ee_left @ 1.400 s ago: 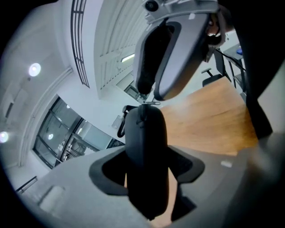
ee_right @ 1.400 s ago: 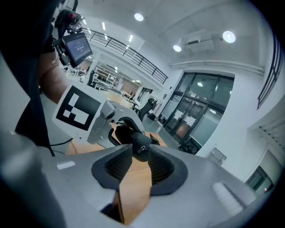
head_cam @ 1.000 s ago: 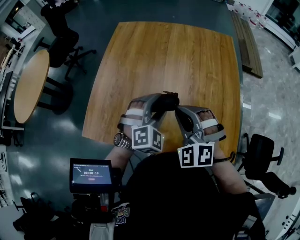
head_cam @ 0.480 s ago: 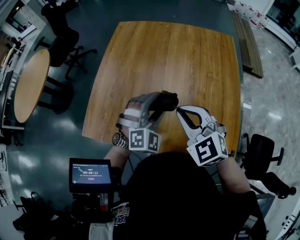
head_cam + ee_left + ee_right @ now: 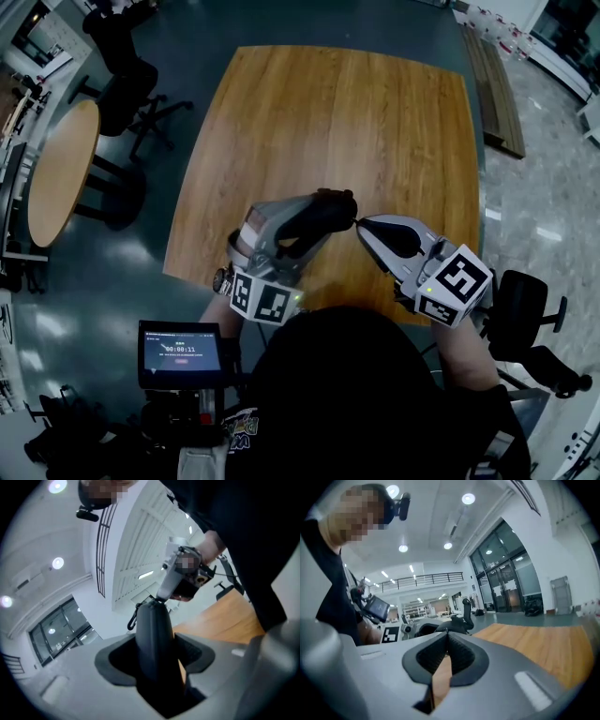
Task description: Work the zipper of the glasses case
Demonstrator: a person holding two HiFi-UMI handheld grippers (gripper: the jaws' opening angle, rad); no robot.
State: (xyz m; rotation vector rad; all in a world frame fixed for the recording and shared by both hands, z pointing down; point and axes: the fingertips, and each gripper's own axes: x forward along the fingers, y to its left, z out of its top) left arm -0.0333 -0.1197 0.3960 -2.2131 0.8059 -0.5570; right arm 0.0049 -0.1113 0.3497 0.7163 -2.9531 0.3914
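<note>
Near the lower middle of the head view, over the near edge of the wooden surface (image 5: 375,112), the left tool (image 5: 311,223) grips a dark case (image 5: 330,204) across its body, jaws spread wide to take it. The right tool (image 5: 360,225) comes in from the right of the frame with its jaws together, tips touching the case's right end. Both tools are raised above the surface. A small screen (image 5: 181,352) sits at lower left, a round table (image 5: 61,169) at the left edge and a chair (image 5: 525,309) at lower right

Along the left tool's jaws in its own view, the case (image 5: 152,630) stands up the middle of the frame, pressed between the two pads. A small clip (image 5: 132,618) hangs at its far end, left of the tip. The right tool (image 5: 161,595) meets that far end from above; whether it pinches the zipper pull is too small to tell

At the centre of the right tool's view, the ribbed pads are closed against each other. Just beyond the tips lies the dark case (image 5: 445,627), with the left tool's marker cube (image 5: 390,633) to its left and the surface (image 5: 534,644) at the right
</note>
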